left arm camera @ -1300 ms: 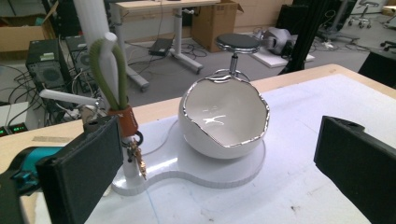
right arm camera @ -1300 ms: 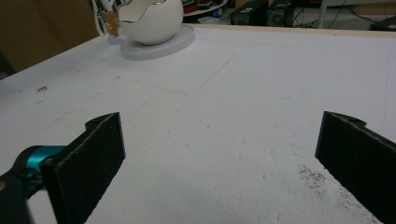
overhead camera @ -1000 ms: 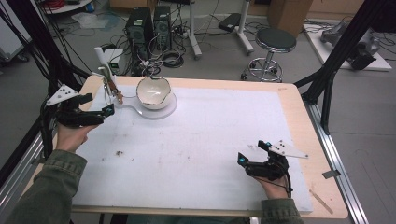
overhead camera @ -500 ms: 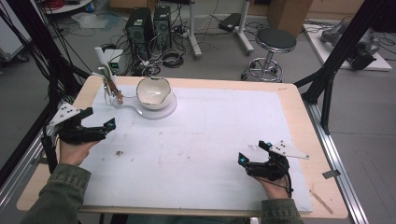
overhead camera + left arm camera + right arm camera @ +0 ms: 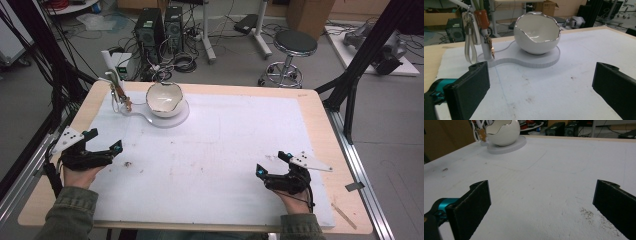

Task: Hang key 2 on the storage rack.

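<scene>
White bowl unmoved; left tongs have drawn back toward the person, both tongs gaping empty.

A white eggshell-shaped bowl with a jagged, silver-edged rim stands upright, mouth up, on the round end of a pale flat base, straight ahead of the left tongs and well apart from them. From the right tongs it lies far off, ahead and to the left. Just beside the bowl, a thin post rises from the base's narrow end, hung with a looped strap, an orange tag and small keys.
</scene>
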{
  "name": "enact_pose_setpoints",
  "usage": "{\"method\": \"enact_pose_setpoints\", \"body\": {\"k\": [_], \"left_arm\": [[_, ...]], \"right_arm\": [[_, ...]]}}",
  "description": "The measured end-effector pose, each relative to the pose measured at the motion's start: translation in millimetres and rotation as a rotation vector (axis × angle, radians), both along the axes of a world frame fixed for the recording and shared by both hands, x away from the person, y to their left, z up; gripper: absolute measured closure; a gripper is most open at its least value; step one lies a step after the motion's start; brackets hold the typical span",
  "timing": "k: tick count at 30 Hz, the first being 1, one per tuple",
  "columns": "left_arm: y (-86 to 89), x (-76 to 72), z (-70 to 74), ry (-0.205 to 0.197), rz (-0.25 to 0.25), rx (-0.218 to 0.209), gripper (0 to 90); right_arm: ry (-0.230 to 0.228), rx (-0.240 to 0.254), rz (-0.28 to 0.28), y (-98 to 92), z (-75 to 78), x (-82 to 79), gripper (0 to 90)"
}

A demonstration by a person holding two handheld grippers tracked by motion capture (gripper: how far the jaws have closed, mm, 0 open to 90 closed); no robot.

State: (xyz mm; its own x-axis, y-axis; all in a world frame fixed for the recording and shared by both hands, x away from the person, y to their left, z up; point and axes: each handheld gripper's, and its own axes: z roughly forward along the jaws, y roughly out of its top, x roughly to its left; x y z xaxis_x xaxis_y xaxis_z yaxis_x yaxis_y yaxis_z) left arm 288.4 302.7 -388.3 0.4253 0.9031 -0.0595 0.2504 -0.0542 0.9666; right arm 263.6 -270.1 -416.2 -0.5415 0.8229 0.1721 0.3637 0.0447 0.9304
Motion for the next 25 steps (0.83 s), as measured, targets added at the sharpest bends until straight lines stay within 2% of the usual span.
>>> {"method": "enact_pose_setpoints", "body": {"k": [2,5,9,15,25], "left_arm": [[2.0,-4.0,-4.6,-0.017,0.028,-0.014,1.7],[8.0,-8.0,-9.5,-0.013,0.061,-0.025,1.7],[15.1,-13.3,-10.8,-0.024,0.090,-0.050,1.7],[20.0,-18.8,-12.2,-0.039,0.125,-0.063,1.7],[20.3,-19.3,-14.9,-0.037,0.107,-0.069,1.7]], "right_arm": [[-0.001,0.000,-0.004,0.0,0.3,-0.8,0.4],[-0.004,0.003,-0.017,-1.3,0.6,-2.0,0.4],[-0.020,0.006,-0.035,-5.1,1.2,-3.7,0.4],[-0.043,0.006,-0.087,-9.1,1.8,-8.0,0.4],[-0.048,0.011,-0.094,-11.1,1.4,-9.6,0.4]]}}
